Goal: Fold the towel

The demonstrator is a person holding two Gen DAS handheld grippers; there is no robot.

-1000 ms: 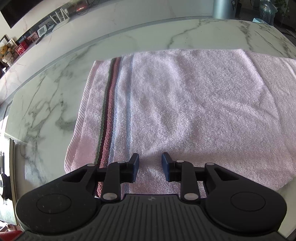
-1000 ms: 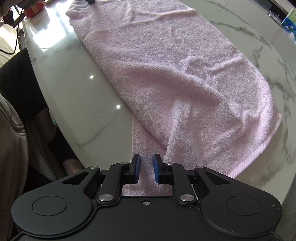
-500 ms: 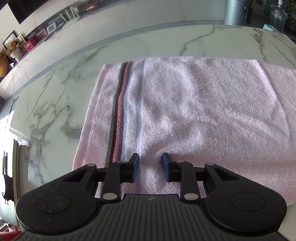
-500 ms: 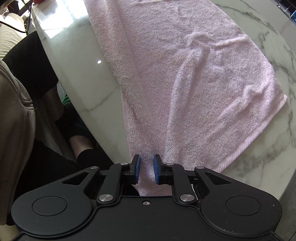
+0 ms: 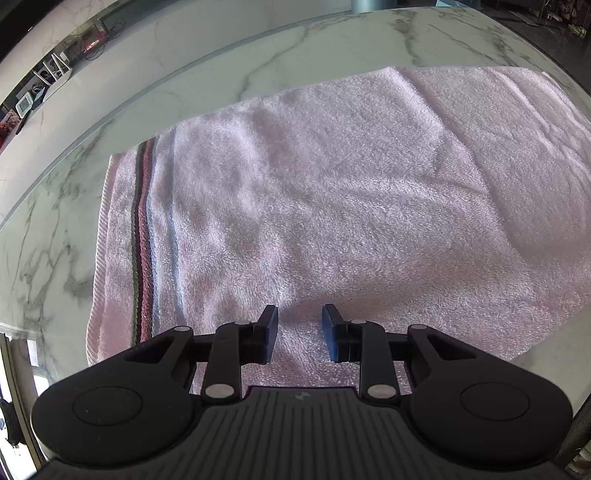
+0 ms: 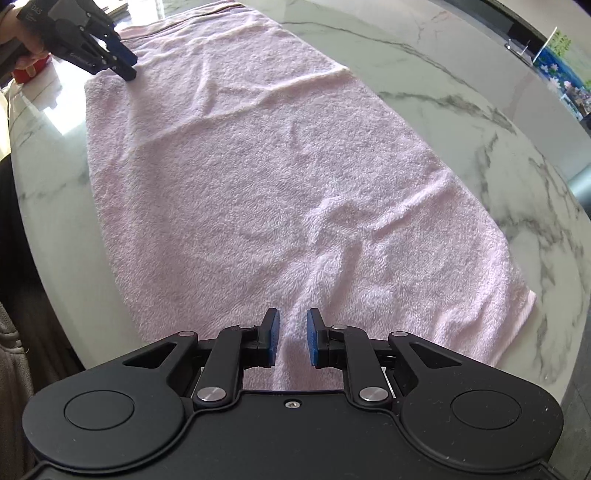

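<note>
A pink towel (image 5: 332, 203) with dark stripes (image 5: 142, 236) at its left end lies spread on the marble table (image 5: 55, 240). My left gripper (image 5: 300, 310) points down over the towel's near edge. Its jaws stand a little apart and the cloth under them looks flat. The right wrist view shows that gripper (image 6: 127, 68) at the towel's far corner, held by a hand (image 6: 22, 29). My right gripper (image 6: 293, 314) is shut on the near end of the towel (image 6: 258, 166). A raised crease (image 6: 325, 258) runs into its jaws. The towel's edge under both grippers is hidden.
The table's rounded edge (image 6: 55, 295) runs close along the towel's left side, with the person's clothing (image 6: 14, 332) beyond it. A red object (image 6: 27, 72) sits past the far corner. Bare marble (image 6: 480, 129) lies right of the towel. A shelf with small items (image 5: 44, 88) is at the back.
The towel end that hung folded over the table edge now lies flat on the marble, moved by my right gripper. My left gripper slid right along the towel, away from the stripes.
</note>
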